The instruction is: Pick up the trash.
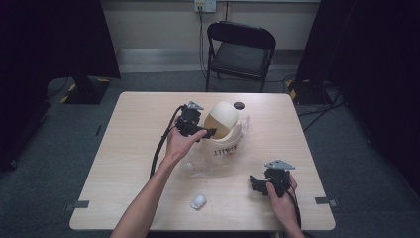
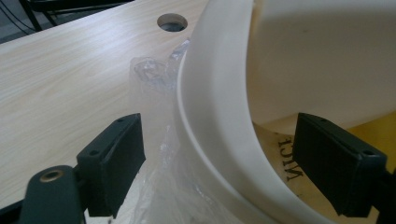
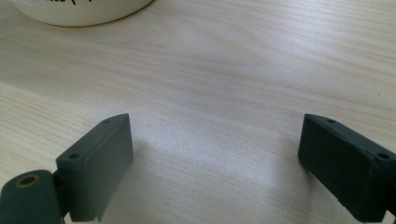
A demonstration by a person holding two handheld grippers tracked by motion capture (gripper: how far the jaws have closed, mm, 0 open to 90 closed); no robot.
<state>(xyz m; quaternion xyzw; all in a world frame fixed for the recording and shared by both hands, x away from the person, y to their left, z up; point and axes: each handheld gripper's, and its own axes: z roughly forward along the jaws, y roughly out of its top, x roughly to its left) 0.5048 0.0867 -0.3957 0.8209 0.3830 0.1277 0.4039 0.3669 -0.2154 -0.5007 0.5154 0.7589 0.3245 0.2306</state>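
Note:
A cream bin [image 1: 227, 141] with a domed swing lid [image 1: 224, 113] stands in the middle of the table, a clear plastic bag [image 1: 198, 166] spilling from it to the left. My left gripper [image 1: 209, 133] is open at the bin's top. In the left gripper view its jaws straddle the bin's curved rim [image 2: 210, 121] and the crinkled bag [image 2: 154, 74], without pressing on either. The lid flap [image 2: 327, 56] hangs just behind the rim. My right gripper [image 1: 254, 183] rests low near the table's front right, open over bare wood [image 3: 210, 140]. The bin's base [image 3: 79, 11] lies farther off.
A small white crumpled wad [image 1: 198, 202] lies near the front edge. A dark round cable hole [image 1: 239, 105] sits behind the bin, also the hole [image 2: 172, 22]. A black folding chair [image 1: 241, 52] stands beyond the table's far edge. Dark curtains flank both sides.

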